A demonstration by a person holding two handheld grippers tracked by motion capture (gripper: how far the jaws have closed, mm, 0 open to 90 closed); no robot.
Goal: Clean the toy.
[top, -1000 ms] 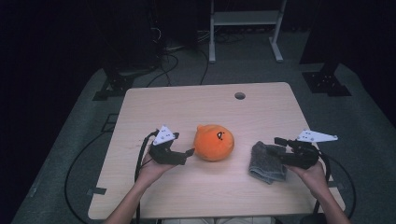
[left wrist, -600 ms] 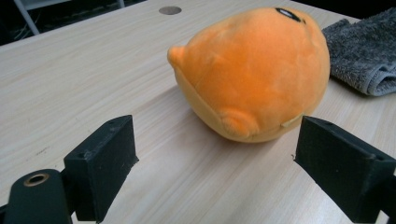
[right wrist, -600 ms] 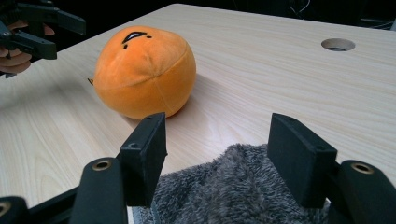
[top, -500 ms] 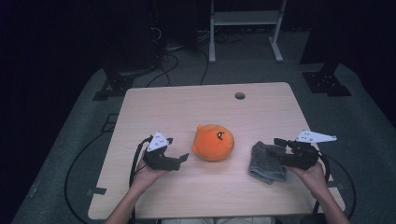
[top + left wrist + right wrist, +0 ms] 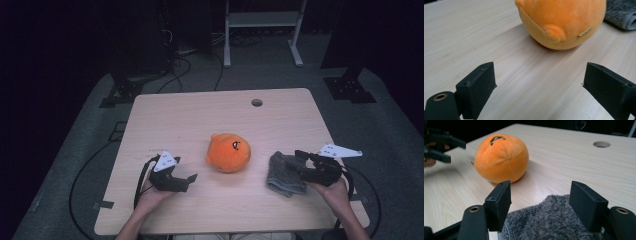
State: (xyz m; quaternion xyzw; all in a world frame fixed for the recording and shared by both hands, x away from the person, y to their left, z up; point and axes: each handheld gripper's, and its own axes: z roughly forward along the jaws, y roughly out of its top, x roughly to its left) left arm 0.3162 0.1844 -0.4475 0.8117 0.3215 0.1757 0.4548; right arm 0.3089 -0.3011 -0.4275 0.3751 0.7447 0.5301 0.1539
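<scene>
Seen from the high view, the grey cloth lies crumpled on the table right of the orange plush, with the right hand-held gripper at its edge and the left hand-held gripper open, empty. Through the right gripper view, the jaws have just been opening and straddle the fleecy cloth unpressed; it looks light and limp, best pinched at a raised fold.

Dark lab; floor cables, equipment stands

Count on table: one orange plush toy, one grey cloth, one round hole in the tabletop. Two handheld grippers: left gripper, right gripper.
</scene>
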